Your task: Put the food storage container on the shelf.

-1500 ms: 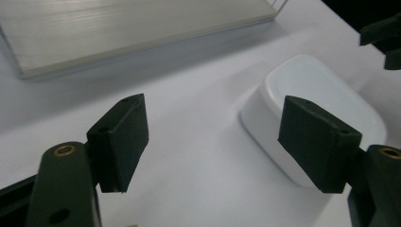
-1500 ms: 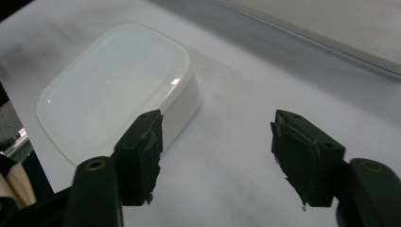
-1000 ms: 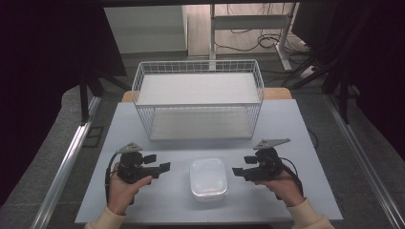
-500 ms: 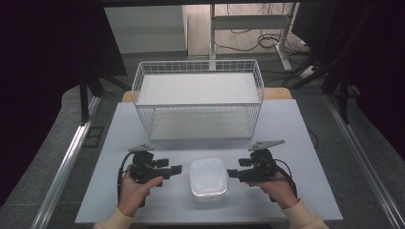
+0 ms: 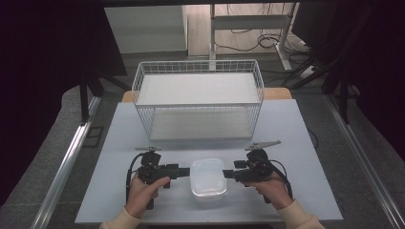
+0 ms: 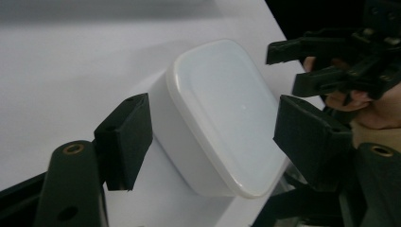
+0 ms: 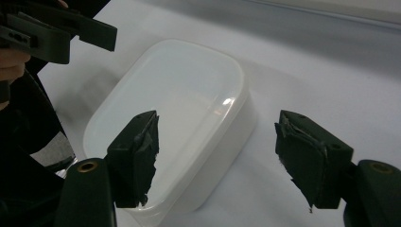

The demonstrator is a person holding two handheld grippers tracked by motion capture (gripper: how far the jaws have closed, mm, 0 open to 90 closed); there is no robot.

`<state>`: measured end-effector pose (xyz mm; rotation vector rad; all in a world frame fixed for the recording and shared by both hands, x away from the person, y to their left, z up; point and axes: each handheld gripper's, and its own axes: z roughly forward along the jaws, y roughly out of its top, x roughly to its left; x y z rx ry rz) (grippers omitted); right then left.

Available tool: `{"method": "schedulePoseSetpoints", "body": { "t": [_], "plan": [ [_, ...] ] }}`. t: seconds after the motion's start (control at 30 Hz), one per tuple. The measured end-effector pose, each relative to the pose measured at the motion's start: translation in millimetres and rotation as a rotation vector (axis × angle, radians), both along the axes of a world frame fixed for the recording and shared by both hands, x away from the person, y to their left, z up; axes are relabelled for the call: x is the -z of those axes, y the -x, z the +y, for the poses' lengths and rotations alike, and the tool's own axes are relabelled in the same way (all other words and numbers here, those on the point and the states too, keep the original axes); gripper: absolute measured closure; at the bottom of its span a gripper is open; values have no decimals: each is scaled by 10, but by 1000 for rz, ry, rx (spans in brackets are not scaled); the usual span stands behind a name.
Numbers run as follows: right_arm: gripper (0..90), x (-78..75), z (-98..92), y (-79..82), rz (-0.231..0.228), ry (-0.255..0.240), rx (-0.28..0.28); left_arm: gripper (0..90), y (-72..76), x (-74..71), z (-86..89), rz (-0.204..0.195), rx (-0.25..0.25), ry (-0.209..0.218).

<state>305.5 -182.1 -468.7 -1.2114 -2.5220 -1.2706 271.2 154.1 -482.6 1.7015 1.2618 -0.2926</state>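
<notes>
A lidded white plastic container [image 5: 207, 178] is shown on the white surface [image 5: 305, 143], in front of a wire basket [image 5: 198, 102]. It is flanked by the left gripper [image 5: 184, 171], whose spread jaws have just been closing, and the right gripper [image 5: 229, 174], jaws open; neither presses on it.

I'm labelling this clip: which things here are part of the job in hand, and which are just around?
Part of the job:
- white lidded container
- left gripper, jaws open beside it
- right gripper, jaws open beside it

Just around:
- wire basket, apart from the container, farther back on the table
</notes>
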Motion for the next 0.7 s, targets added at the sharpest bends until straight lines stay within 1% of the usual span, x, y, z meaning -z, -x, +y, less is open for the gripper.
{"method": "schedulePoseSetpoints", "body": {
  "t": [0.03,0.1,0.13,0.2,0.27,0.3,0.37,0.4,0.43,0.47,0.5,0.6,0.63,0.67,0.7],
  "plan": [
    [316,21,22,-3,12,-6,-6,288,-2,13,-6,7,0,5],
    [321,36,37,-8,21,-12,-7,296,-6,38,-18,16,1,7],
    [321,36,37,-8,21,-12,-7,296,-11,50,-19,17,8,4],
    [325,53,51,-15,25,-19,-8,312,-15,68,-32,21,3,2],
    [331,80,65,-18,39,-24,-4,319,-22,96,-38,29,7,14],
    [336,93,68,-21,44,-26,-3,323,-28,116,-43,41,5,21],
    [350,132,77,-29,66,-35,0,336,-34,146,-51,50,4,27],
    [356,151,79,-35,74,-41,0,346,-38,159,-54,56,8,25],
    [365,181,83,-43,93,-53,6,363,-45,189,-66,65,9,33],
    [365,181,83,-43,93,-53,6,378,-45,189,-66,65,9,33],
    [374,202,86,-51,109,-67,14,392,-51,218,-81,77,13,38],
    [386,210,90,-49,120,-72,17,417,-51,229,-103,81,23,33],
    [411,224,97,-47,128,-72,17,451,-52,243,-121,88,33,43],
    [411,224,97,-47,128,-72,17,471,-52,243,-121,88,33,43],
    [428,233,99,-45,136,-74,18,471,-55,262,-122,99,39,61]
  ]
}}
